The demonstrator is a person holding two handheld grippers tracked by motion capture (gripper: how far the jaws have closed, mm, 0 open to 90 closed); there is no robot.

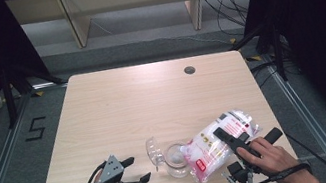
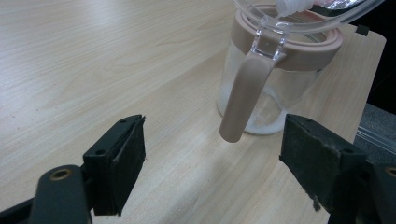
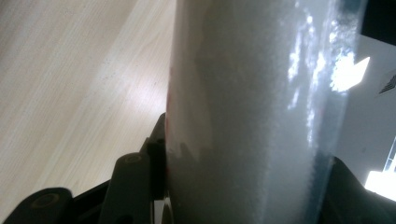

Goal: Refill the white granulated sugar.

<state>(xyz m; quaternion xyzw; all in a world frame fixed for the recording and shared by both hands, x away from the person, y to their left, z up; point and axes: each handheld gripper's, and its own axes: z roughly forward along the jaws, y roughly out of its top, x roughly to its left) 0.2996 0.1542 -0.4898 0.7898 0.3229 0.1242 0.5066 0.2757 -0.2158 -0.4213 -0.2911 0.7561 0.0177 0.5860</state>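
Right gripper [image 1: 231, 144] fingers clamp the bag [image 1: 218, 143]; left gripper [image 2: 212, 163] fingers gape before the jar's [image 2: 268, 100] pink latch.

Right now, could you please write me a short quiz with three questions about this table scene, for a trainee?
1. True or false: the right tongs are closed on the bag of white grains.
2. What stands under the lower end of the tilted bag?
A. a bowl
B. a clear jar with a pink rim
C. a cup
3. Fill in: the left tongs are ____, with nothing between them.

Key:
1. True; the bag sits between both pads in the right gripper view.
2. B; its clear lid is flipped open, with some white grains at the bottom.
3. Open; they point at the jar's pink latch, apart from it.
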